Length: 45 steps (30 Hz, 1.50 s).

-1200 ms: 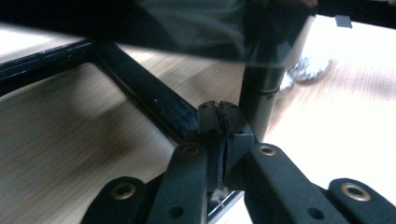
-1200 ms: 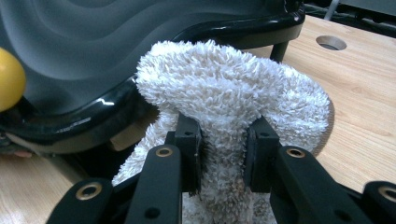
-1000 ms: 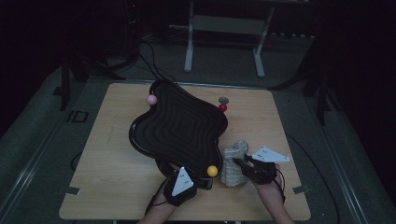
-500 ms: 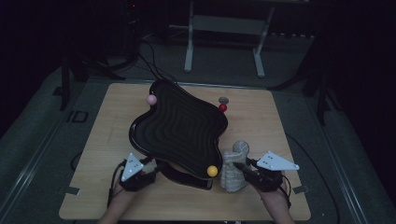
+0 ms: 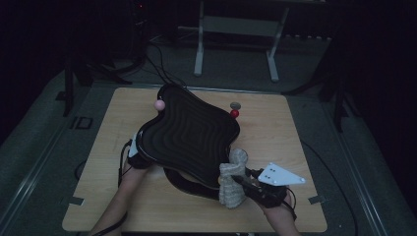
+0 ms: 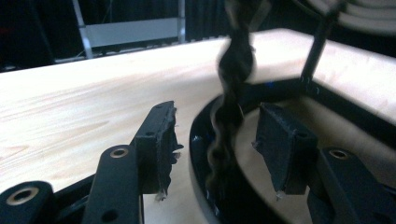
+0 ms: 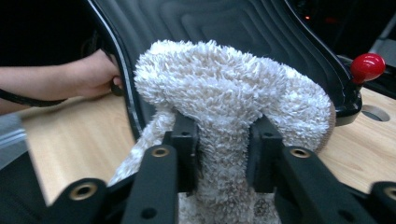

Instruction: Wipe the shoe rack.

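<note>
A black wavy-grooved board (image 5: 189, 132) stands on a dark base ring (image 5: 184, 183) on the wooden table (image 5: 280, 137). A pink ball (image 5: 159, 104) and a red ball (image 5: 234, 113) stick out at its rim. My right gripper (image 5: 237, 179) is shut on a fluffy white cloth (image 5: 231, 189) against the board's front edge; its pads (image 7: 187, 140) dent the pile (image 7: 224, 88), though the jaws have just been opening a little. My left gripper (image 5: 134, 150) is at the board's left edge. It has just been opening and stands open (image 6: 215, 140) around a blurred black twisted strand (image 6: 232, 88), not touching it.
A small grey disc (image 5: 235, 105) lies on the table behind the red ball (image 7: 367, 66). The person's left hand (image 7: 93, 74) sits by the board's rim. Beyond the table's far edge stands a metal frame (image 5: 236, 29), with cables on the floor.
My left gripper has swung from the front middle of the table to the board's left edge. The yellow ball at the board's front is gone from view. The right gripper has risen slightly with the cloth.
</note>
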{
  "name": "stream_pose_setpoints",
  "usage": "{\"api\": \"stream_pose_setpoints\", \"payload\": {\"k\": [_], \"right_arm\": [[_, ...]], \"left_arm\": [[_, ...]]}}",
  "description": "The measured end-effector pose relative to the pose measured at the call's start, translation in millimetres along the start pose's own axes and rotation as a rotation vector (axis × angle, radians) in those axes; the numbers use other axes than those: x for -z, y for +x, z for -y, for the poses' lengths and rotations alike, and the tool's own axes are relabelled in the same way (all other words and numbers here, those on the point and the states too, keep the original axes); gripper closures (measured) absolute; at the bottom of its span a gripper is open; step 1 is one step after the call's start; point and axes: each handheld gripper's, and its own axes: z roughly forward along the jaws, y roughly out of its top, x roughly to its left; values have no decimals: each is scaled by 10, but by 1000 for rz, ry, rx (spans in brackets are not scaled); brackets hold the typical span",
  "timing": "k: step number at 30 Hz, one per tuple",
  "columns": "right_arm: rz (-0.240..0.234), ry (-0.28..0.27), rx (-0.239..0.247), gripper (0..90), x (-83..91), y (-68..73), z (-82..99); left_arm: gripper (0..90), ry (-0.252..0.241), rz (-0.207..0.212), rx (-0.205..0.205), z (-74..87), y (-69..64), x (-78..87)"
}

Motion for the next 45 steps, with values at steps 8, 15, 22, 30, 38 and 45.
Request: {"api": "stream_pose_setpoints", "payload": {"k": [8, 15, 22, 30, 38, 45], "right_arm": [[-67, 9, -70, 565, -62, -2, -2], [-87, 49, -23, 505, -142, 179, 55], [-96, 49, -29, 519, -168, 163, 61], [-90, 50, -25, 551, -170, 156, 54], [-65, 49, -24, 634, -142, 67, 41], [-19, 58, -22, 657, -130, -74, 23]], "left_arm": [[594, -4, 4, -38, -94, -37, -215], [741, -8, 1, -27, -107, -53, -262], [750, 2, 19, -47, -121, -32, -261], [754, 7, 21, -48, -108, 2, -195], [752, 22, 41, -43, -84, 25, -58], [752, 38, 64, -57, -51, -3, 89]]}}
